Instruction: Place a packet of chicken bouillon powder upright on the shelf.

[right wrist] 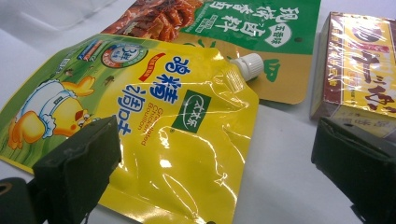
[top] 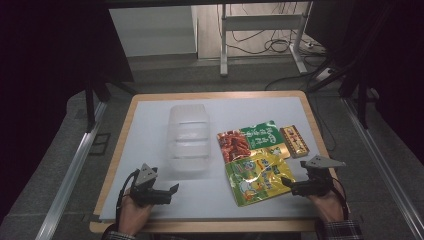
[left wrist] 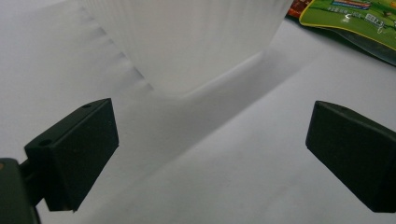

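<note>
1. The left gripper (top: 170,192) sits at about 7 o'clock on the white table sheet (top: 150,130), held in a hand (top: 132,212) that comes in from the near edge. Its jaws stand wide apart with nothing between them, and they point toward 3 o'clock.
2. In the left gripper view the clear plastic tub (left wrist: 187,42) stands ahead of those jaws at 12 o'clock, apart from both pads.
3. In the high view that tub (top: 189,137) stands upright near the middle of the sheet, at about 1 o'clock from the left gripper.
4. The right gripper (top: 286,185) is at about 5 o'clock on the table, jaws spread wide and gripping nothing, pointing toward 9 o'clock.
5. The yellow spouted pouch (top: 257,177) lies flat just beside the right gripper; in the right gripper view one jaw overlaps the pouch (right wrist: 177,140), but contact cannot be told.
6. The green-and-red packet (top: 250,140) lies at 12 o'clock of the pouch, partly under it.
7. The small yellow box (top: 295,141) lies at 3 o'clock of the packet, just beside it.
</note>
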Tool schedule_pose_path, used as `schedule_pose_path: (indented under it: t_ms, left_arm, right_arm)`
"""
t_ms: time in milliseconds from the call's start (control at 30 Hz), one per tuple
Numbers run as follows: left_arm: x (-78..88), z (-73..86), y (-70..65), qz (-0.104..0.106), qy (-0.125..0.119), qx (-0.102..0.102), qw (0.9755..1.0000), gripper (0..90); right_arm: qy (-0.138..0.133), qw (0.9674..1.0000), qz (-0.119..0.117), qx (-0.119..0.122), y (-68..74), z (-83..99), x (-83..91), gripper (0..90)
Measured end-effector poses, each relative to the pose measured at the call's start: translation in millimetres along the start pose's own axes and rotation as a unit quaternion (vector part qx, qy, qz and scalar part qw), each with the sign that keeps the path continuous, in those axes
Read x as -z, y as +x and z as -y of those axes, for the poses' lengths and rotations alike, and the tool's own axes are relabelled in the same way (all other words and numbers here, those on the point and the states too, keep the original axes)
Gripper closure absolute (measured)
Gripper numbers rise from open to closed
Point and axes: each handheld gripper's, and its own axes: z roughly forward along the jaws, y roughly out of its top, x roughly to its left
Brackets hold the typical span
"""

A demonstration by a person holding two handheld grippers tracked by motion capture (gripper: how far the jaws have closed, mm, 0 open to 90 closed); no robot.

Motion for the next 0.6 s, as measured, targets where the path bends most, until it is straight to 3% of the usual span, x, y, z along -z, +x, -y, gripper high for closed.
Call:
schedule_pose_path:
  t_ms: [233,467,600]
  left_arm:
    - [2.6,1.0,4.5,0.003,-0.016,0.017,0.9997,1.6]
    - [-1.8,-0.3,0.7,-0.004,0.009,0.001,0.9999,1.3]
    - [-2.3,-1.0,0.4,-0.010,0.021,0.007,0.9997,1.3]
  right_arm:
    - [0.004,1.0000,0.001,0.001,1.5,0.0,-0.6,1.4]
    - [0.006,1.0000,0.002,0.000,1.2,0.9,-0.2,1.4]
    - [0.008,1.0000,0.003,0.001,1.1,0.9,-0.4,1.4]
